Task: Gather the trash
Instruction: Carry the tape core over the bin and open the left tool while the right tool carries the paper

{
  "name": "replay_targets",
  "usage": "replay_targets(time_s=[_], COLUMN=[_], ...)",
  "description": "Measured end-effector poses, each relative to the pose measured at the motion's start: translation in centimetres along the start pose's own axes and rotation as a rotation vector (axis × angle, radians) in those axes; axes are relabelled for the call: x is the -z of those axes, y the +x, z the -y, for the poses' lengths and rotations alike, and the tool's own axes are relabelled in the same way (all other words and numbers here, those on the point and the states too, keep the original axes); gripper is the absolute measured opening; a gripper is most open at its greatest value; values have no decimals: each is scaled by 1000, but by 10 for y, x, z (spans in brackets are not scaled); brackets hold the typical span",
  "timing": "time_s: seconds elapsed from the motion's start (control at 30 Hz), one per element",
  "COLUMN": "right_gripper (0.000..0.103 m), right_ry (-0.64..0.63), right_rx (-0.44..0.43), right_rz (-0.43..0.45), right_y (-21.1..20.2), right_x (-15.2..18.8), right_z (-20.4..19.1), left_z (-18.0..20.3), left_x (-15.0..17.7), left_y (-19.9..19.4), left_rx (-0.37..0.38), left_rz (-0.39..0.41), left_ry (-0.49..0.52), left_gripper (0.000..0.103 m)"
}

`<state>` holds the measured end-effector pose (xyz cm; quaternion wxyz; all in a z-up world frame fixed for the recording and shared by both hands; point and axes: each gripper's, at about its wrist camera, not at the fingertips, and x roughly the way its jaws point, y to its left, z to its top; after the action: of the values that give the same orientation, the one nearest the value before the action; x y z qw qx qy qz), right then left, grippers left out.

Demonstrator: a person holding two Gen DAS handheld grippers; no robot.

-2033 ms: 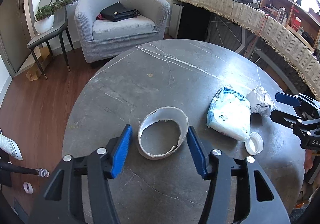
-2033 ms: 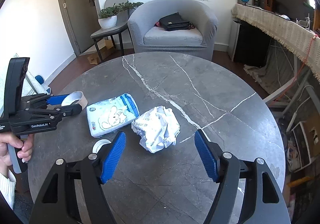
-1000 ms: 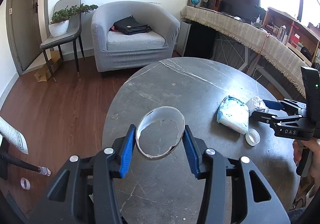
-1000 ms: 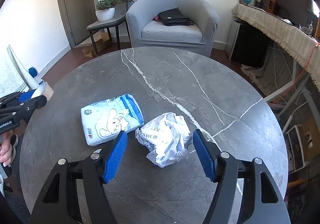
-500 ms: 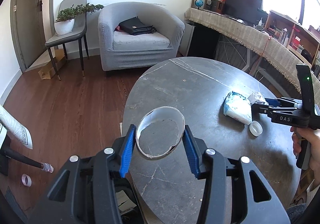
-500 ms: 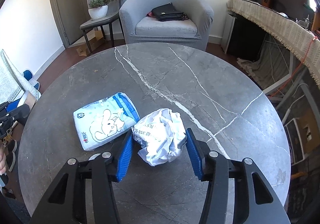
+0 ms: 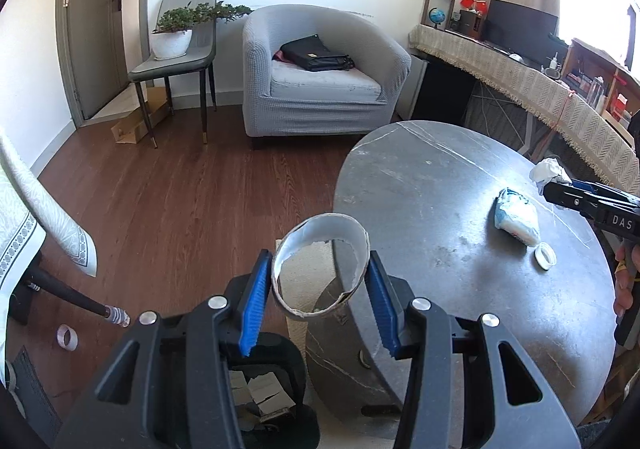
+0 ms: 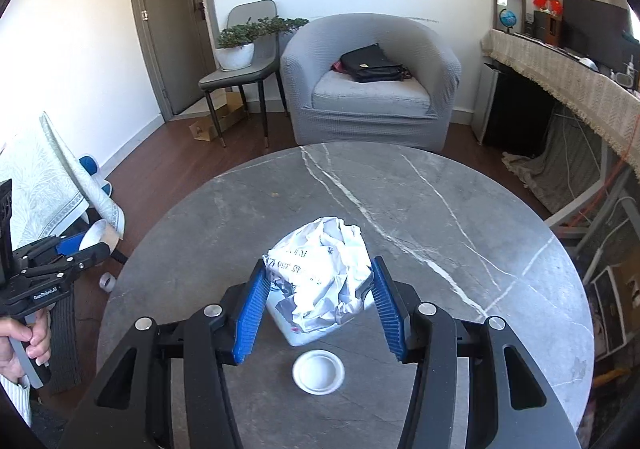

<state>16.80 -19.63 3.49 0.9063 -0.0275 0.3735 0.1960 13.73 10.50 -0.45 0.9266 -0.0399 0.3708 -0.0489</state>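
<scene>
Trash here means several loose things on and around the round marble table (image 8: 460,217), which serves as the landmark. Nearest the left wrist camera, the left gripper (image 7: 320,289) is clamped on an empty tape roll core (image 7: 320,269), a torn cardboard ring pinched across its width by the blue pads. It hangs off the table's edge, over the floor and roughly above a black bin (image 7: 264,397) that stands beside the table's base with scraps of paper inside. The ring looks light and thin-walled; it would probably crush if squeezed harder, so the present hold across its outer wall seems about right.

Nearest the right wrist camera, the right gripper (image 8: 318,295) has just been closing and now grips a crumpled paper wad (image 8: 324,273) from both sides. The wad appears raised above the tabletop. It is soft, springy and almost weightless, best taken around its bulk as here. Directly below it a white plastic lid (image 8: 318,371) lies flat on the table; being low and smooth, it would likely need a pinch at its rim. In the left wrist view a soft tissue pack (image 7: 516,215) lies on the table just beyond the lid, pliable and easy to grasp across its short side.

Beyond the table stand a grey armchair (image 8: 372,89) and a chair with a potted plant (image 8: 236,45).
</scene>
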Motion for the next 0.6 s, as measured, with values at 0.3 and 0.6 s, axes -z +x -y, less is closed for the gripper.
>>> replay_targets(time_s=[0.3, 0.6], right_gripper=[52, 52], right_ry=[-71, -120], right_rx=[-119, -200], right_rz=[-1, 0], right_y=[13, 23], right_x=[-10, -18], right_z=[-63, -120], left_z=[-44, -93], left_x=[9, 30], left_y=[-16, -29], left_rx=[-74, -149], left_rz=[3, -22], left_ry=[-51, -103], left_gripper=[50, 50])
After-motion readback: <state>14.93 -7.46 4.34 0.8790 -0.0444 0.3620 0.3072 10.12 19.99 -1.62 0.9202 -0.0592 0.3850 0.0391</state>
